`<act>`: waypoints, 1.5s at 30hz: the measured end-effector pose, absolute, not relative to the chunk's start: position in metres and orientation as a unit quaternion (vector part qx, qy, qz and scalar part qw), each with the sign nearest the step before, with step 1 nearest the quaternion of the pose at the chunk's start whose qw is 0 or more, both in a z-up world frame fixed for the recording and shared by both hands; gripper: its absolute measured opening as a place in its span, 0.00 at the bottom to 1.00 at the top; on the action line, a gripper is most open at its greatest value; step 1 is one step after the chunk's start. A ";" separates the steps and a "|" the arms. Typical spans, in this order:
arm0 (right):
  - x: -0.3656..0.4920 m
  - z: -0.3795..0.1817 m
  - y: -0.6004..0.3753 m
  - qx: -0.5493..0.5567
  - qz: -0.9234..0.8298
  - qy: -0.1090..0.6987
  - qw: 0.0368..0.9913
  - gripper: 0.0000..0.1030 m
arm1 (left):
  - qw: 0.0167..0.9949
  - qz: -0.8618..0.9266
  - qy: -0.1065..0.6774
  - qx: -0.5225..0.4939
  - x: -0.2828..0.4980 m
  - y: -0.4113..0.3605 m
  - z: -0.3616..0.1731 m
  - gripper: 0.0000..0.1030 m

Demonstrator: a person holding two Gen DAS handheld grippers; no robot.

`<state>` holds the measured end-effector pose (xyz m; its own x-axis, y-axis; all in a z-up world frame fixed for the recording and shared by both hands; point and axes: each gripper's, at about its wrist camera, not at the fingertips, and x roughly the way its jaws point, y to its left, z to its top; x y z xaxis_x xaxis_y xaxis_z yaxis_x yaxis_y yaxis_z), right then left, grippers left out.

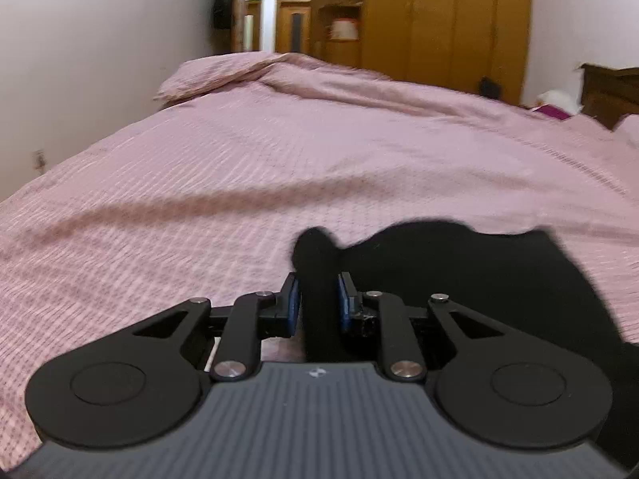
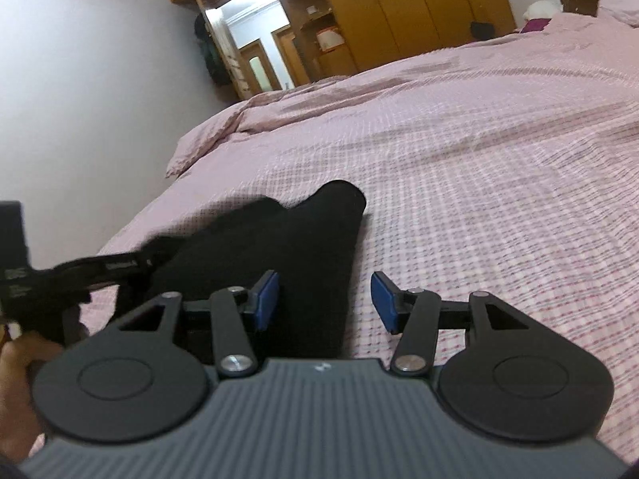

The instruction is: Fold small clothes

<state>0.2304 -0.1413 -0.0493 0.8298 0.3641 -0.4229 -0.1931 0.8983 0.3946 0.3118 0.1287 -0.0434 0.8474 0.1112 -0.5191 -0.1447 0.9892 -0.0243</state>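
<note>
A small black garment (image 1: 459, 271) lies on the pink checked bed cover (image 1: 279, 159). My left gripper (image 1: 318, 299) is shut on a bunched fold of the black garment, which sticks up between its blue pads (image 1: 293, 303). In the right wrist view the same black garment (image 2: 303, 255) lies spread on the bed cover (image 2: 499, 159), with one corner raised. My right gripper (image 2: 324, 301) is open, its blue pads (image 2: 266, 299) standing on either side of the garment's right edge. The left gripper (image 2: 131, 267) shows at the left, blurred, at the garment's left side.
A wooden wardrobe (image 1: 447, 20) and shelves stand beyond the bed's far side. A folded-back duvet edge (image 1: 223, 72) lies at the far left corner. A white wall (image 1: 100, 60) runs along the left. A dark headboard (image 1: 611, 92) is at far right.
</note>
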 end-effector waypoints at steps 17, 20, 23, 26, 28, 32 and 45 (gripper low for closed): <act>0.190 -0.025 -0.120 0.091 0.178 0.224 0.954 0.52 | 0.952 -0.001 0.303 -0.047 0.228 0.126 0.006 0.54; 0.181 -0.027 -0.116 0.090 0.188 0.231 0.950 0.52 | 0.943 -0.006 0.331 -0.046 0.221 0.124 -0.007 0.54; 0.177 -0.033 -0.112 0.092 0.190 0.247 0.946 0.53 | 0.934 0.018 0.354 -0.040 0.219 0.128 -0.024 0.54; 0.171 -0.037 -0.108 0.095 0.200 0.257 0.941 0.53 | 0.929 0.029 0.365 -0.046 0.215 0.135 -0.036 0.62; 0.169 -0.040 -0.105 0.082 0.201 0.260 0.941 0.53 | 0.929 0.033 0.367 -0.045 0.214 0.140 -0.041 0.65; 0.172 -0.046 -0.105 0.090 0.200 0.277 0.936 0.53 | 0.927 0.036 0.370 -0.050 0.211 0.144 -0.043 0.66; 0.171 -0.031 -0.132 0.135 0.176 0.270 0.937 0.63 | 0.922 0.045 0.376 -0.086 0.209 0.147 -0.025 0.66</act>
